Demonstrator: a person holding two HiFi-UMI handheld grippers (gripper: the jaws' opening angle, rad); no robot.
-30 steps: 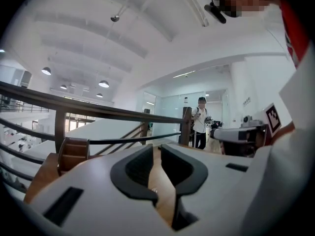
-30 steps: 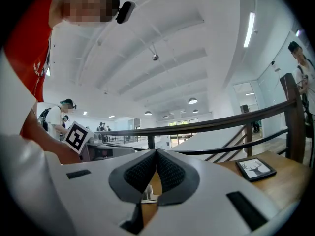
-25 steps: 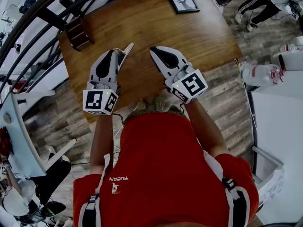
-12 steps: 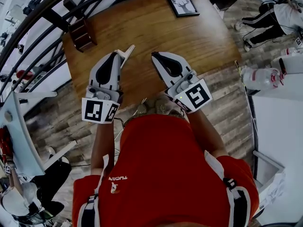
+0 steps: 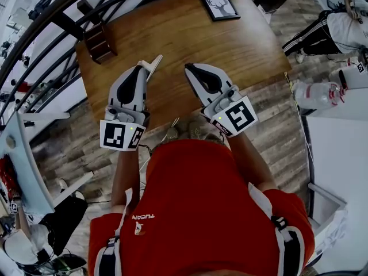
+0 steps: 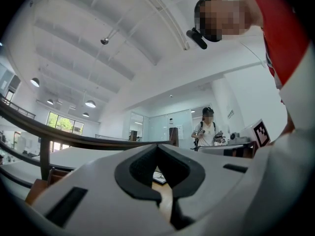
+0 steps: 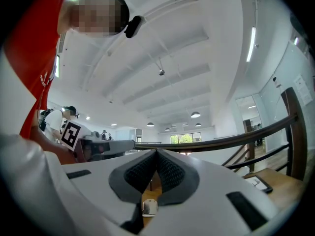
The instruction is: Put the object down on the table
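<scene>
Both grippers hover side by side over the near part of a brown wooden table [image 5: 253,45]. My left gripper [image 5: 154,61] points away from me and its jaws are shut; the left gripper view shows its pads meeting at the tip [image 6: 157,146] with nothing between them. The right gripper [image 5: 187,68] is also shut, pads together [image 7: 156,151], and holds nothing I can see. A black-framed deer picture [image 5: 220,4] lies flat at the table's far edge, well beyond both grippers; it also shows at the right of the right gripper view [image 7: 258,182].
A small dark wooden rack [image 5: 99,41] stands at the table's far left corner, next to a dark curved railing [image 5: 52,16]. White bottles [image 5: 317,91] sit to the right, off the table. A person [image 5: 339,25] stands at the upper right.
Both grippers have stayed almost where they were, jaws still together. The person at the upper right has shifted position.
</scene>
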